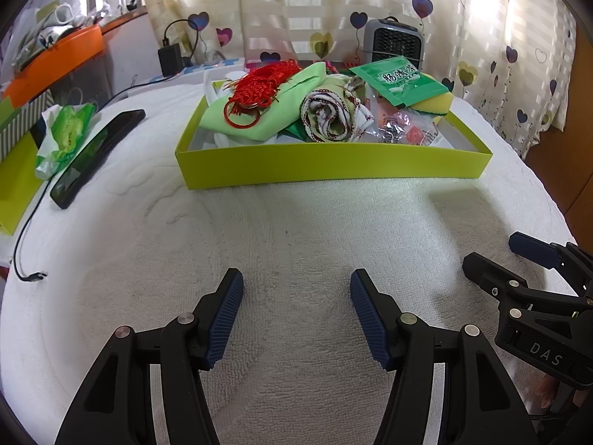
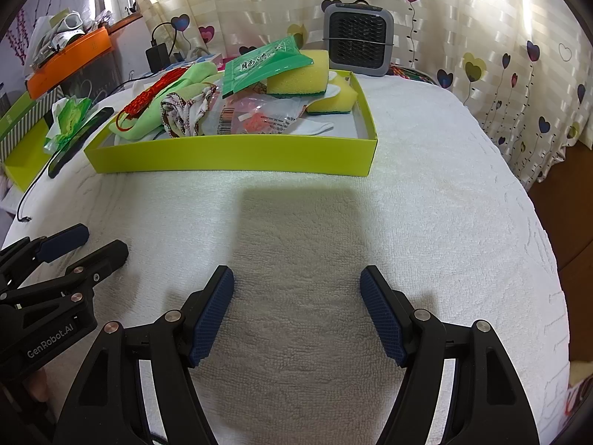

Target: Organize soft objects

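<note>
1. Left wrist view: the left hand-held gripper (image 1: 296, 313) is hovering over the white towel (image 1: 289, 244) that is covering the counter, its two blue-padded fingers (image 1: 226, 319) standing wide apart with nothing between them.
2. The right hand-held gripper (image 1: 496, 256) is showing at the right edge of this view, close beside the left one; its fingers are also parted and empty.
3. The lime-green box (image 1: 326, 165) is sitting beyond the grippers on the towel, well apart from them.
4. Inside it, a red knotted tassel (image 1: 263, 85) is lying on a light-green cloth (image 1: 281, 111), a patterned fabric roll (image 1: 330, 118) is resting in the middle, and a green sachet (image 1: 398, 81) is leaning over a yellow sponge (image 1: 433, 105).
5. A black phone (image 1: 96, 155) and a green tissue pack (image 1: 63, 133) are lying left of the box.
6. Right wrist view: the right hand-held gripper (image 2: 296, 315) is hanging over bare towel (image 2: 426, 193), its jaws standing open and holding nothing.
7. The left hand-held gripper (image 2: 100, 243) is appearing at the left edge, fingers parted.
8. The lime-green box (image 2: 229, 157) is sitting ahead, carrying the green sachet (image 2: 265, 63), two yellow sponges (image 2: 300, 74), a clear plastic packet (image 2: 255, 116), the patterned fabric roll (image 2: 185, 115) and the light-green cloth (image 2: 148, 118).
9. A small grey fan heater (image 2: 357, 39) is standing behind the box, against the heart-patterned curtain (image 2: 481, 37).
</note>
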Tool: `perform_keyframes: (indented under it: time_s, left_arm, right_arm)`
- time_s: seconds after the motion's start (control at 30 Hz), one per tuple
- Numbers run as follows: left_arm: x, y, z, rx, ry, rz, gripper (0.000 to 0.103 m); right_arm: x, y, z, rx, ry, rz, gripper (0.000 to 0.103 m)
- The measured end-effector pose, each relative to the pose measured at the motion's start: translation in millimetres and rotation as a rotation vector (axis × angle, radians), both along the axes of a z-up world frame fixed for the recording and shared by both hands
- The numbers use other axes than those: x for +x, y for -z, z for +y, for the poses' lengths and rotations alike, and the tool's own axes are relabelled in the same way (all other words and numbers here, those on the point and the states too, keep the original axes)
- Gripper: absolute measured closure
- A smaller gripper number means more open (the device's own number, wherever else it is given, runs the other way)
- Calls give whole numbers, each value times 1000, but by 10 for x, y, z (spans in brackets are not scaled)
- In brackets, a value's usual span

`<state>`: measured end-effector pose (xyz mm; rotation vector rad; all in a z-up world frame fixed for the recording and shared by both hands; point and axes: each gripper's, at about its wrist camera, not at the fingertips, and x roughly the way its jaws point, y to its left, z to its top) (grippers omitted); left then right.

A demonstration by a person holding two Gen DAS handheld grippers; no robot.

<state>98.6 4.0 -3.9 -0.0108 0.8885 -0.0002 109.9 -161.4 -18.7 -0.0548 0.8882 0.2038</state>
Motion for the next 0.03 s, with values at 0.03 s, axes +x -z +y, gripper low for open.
perform_keyframes:
  time_s: [0.03]
  left_arm:
    - [-1,0,2,0,0,0,43]
  right_arm:
    - [0,0,1,0,0,0,32]
